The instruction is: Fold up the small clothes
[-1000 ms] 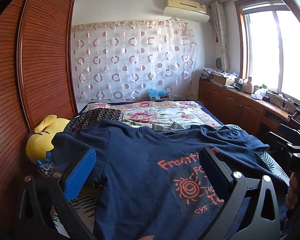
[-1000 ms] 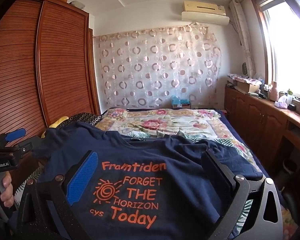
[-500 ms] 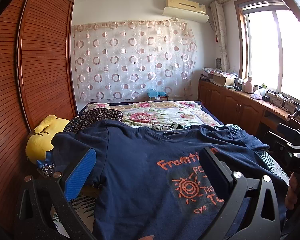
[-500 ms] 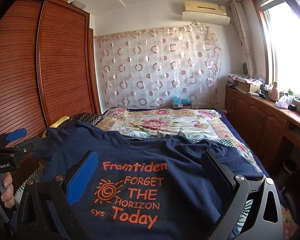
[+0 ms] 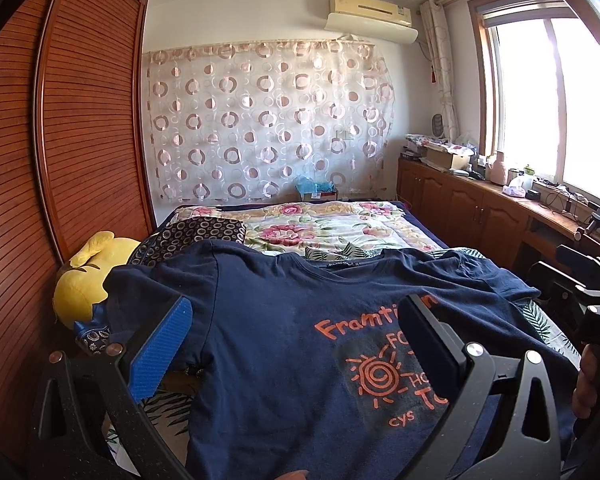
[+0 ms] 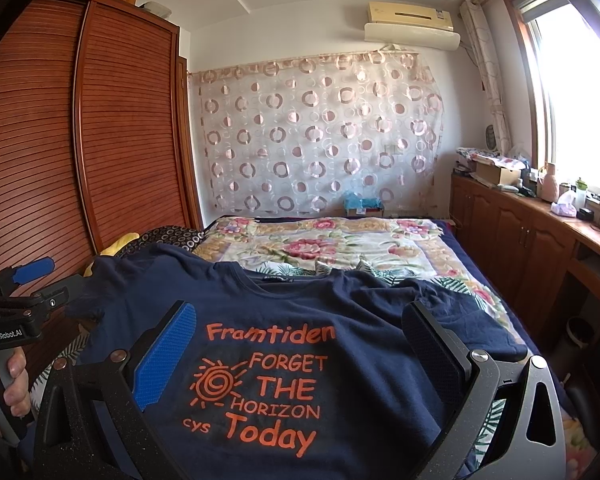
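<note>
a navy t-shirt (image 6: pixel 300 360) with orange lettering is lying face up and spread across the near end of the bed (image 6: pixel 440 248), collar pointing away toward the floral quilt (image 6: pixel 320 248), hem toward the person, so its long axis is running straight ahead of both tools. the left gripper (image 5: pixel 296 344) is hovering over the shirt's left half with its jaws spread wide and holding nothing; the left sleeve (image 5: pixel 140 292) is lying just ahead and outboard of it, beside a yellow plush toy (image 5: pixel 84 280). the right gripper (image 6: pixel 300 344) is likewise gaping and empty above the printed chest, with the right sleeve (image 6: pixel 460 312) nearer to it. no fold looks begun; each sleeve is probably falling to its own side's tool. no containers are coming into play on the bed.
</note>
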The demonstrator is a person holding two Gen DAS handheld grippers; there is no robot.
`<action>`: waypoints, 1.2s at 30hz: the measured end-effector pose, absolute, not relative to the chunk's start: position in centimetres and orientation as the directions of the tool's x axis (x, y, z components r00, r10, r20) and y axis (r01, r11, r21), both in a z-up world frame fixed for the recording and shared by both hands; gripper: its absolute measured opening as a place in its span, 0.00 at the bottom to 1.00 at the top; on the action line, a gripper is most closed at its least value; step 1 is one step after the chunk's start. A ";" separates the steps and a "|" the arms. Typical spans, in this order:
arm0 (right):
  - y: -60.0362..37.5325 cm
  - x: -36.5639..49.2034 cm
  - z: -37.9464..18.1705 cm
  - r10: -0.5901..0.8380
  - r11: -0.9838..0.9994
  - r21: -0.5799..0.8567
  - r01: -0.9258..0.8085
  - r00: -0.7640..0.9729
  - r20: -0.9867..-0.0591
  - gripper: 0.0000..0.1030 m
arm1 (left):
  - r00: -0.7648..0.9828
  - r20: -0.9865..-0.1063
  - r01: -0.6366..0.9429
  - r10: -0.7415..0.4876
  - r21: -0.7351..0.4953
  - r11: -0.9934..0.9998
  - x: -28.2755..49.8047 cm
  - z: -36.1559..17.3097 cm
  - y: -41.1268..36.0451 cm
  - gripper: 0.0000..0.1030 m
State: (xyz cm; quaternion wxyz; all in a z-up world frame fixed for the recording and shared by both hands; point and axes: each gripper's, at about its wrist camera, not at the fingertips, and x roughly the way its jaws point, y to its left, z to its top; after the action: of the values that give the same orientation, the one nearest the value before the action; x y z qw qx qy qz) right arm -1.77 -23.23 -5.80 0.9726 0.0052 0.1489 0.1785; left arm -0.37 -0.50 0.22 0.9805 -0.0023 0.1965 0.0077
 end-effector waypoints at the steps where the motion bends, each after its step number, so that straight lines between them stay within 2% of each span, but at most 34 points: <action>1: -23.2 -1.7 -5.8 0.348 0.936 0.062 -0.345 0.892 -0.288 1.00 | 0.923 -0.386 -0.015 0.014 -0.001 1.000 -0.4 0.2 -0.6 1.00; 36: -23.1 -1.8 -5.9 0.350 0.936 0.065 -0.347 0.890 -0.291 1.00 | 0.923 -0.383 -0.014 0.014 0.002 1.000 -0.5 0.5 -0.8 1.00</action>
State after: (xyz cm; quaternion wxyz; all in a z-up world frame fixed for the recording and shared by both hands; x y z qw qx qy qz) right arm -1.85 -23.11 -5.86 0.9721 0.0054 0.1509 0.1794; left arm -0.53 -0.78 0.52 0.9807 -0.0005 0.1955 0.0072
